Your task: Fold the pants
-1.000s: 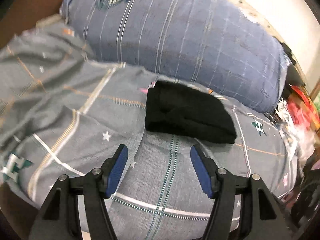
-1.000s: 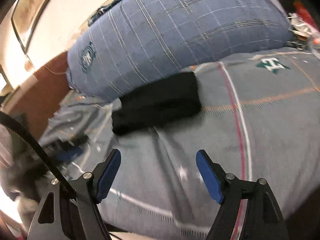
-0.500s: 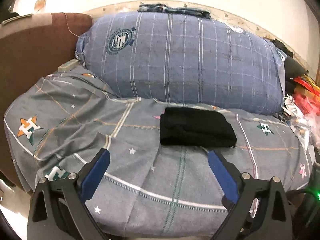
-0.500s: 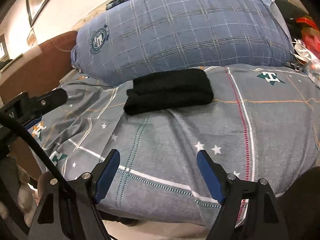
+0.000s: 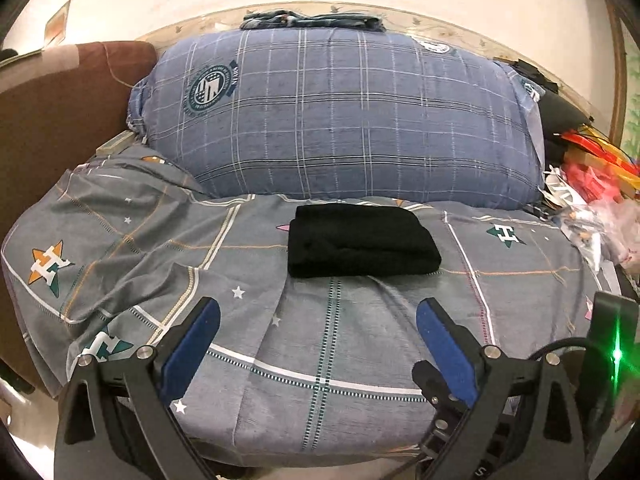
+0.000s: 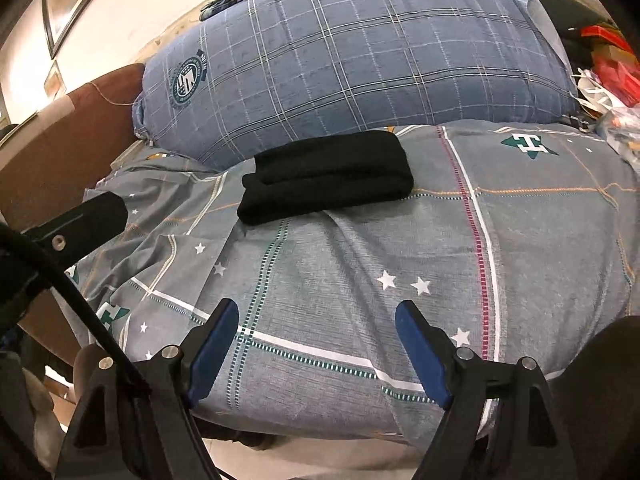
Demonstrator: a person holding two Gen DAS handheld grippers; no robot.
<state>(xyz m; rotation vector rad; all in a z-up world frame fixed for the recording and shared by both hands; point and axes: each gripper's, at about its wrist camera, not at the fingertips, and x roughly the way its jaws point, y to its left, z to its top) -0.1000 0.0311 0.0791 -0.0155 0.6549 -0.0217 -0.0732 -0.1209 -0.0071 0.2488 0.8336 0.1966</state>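
We see the black folded fabric pants lying as a compact bundle mid-bed on the grey patterned bedsheet, just before the blue plaid pillow. Our left tongs and right tongs hang wide and empty near the bed's edge, well apart from it, so the folding looks finished to us.

A: What are the pants beyond the left hand-held gripper made of?

B: Soft, matt black cloth, thick and slightly fuzzy. The bed sheet beneath is woven grey cotton, matt, with printed stars and stitched-looking lines.

A: And behind them?

B: A blue checked cloth pillow, faintly coarse. Each hand-held gripper has matt black plastic arms, blue rubbery pads and shiny metal screws.
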